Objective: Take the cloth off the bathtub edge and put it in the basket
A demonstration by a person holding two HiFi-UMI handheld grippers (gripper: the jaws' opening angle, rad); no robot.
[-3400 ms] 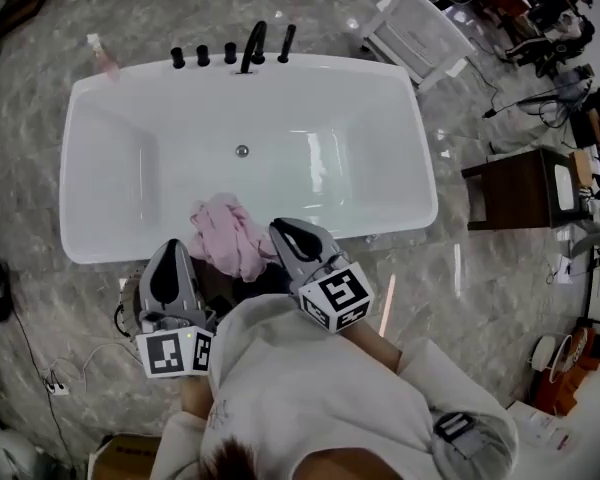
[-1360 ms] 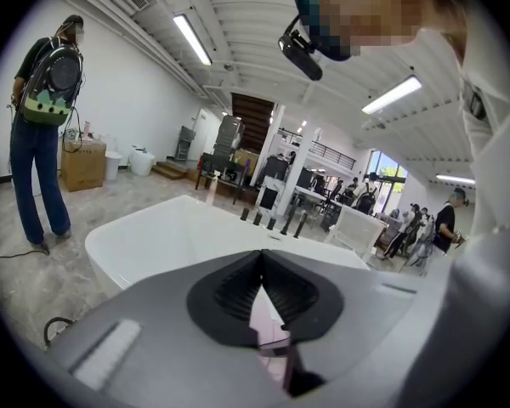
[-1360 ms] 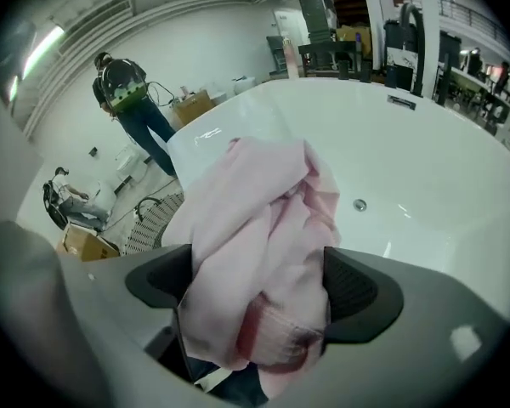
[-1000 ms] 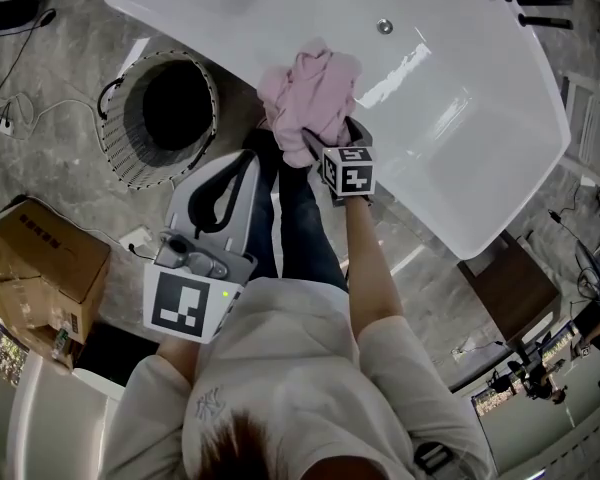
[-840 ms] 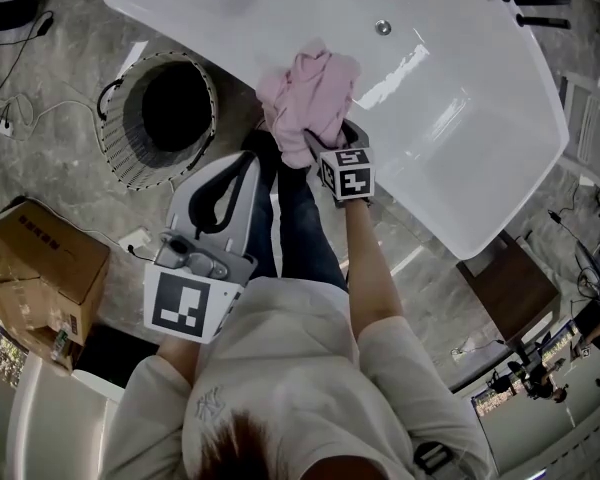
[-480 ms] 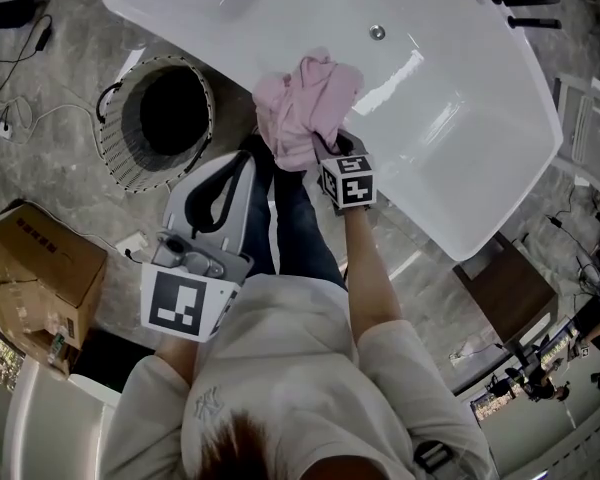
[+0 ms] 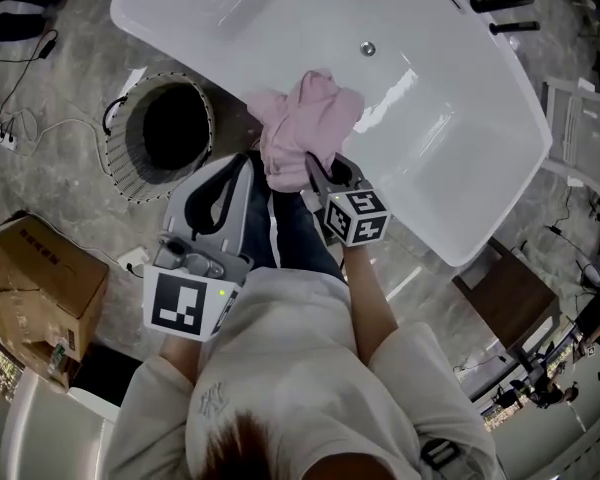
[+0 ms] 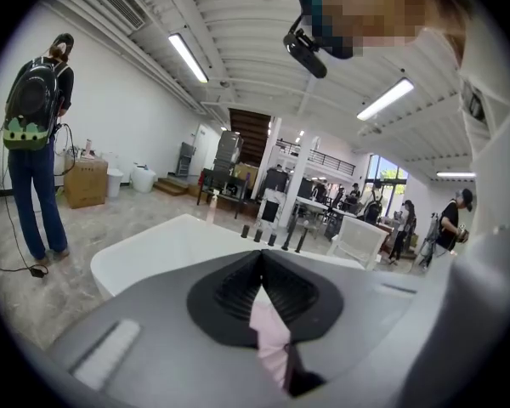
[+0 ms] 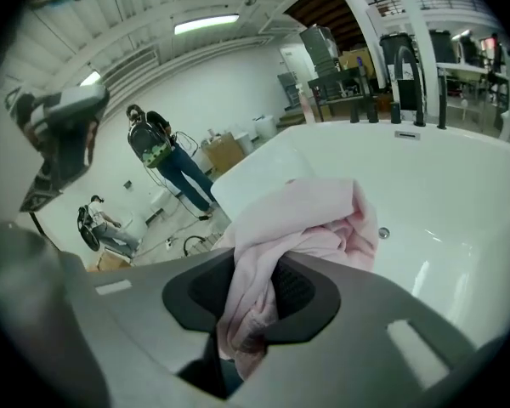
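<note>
— Pinching crumpled pink cloth [image 7: 300, 133], mid-frame by white bathtub [image 7: 450, 118] edge, with right tongs [image 7: 320, 171] just squeezed tighter; left tongs [image 7: 248, 163] pressed together.
— Lift clear, swing over round wire basket [image 7: 130, 183], upper left; keep pinch firm.

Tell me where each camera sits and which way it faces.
Head view: on the person's head, looking steeply down at bathtub, basket, left gripper, right gripper, torso.
Left gripper view: on that gripper, facing across the bathtub into the room; its shut jaws show.
Right gripper view: on that gripper, facing the bathtub; jaws clamp the pink cloth.
Shared: all show cloth and bathtub.
</note>
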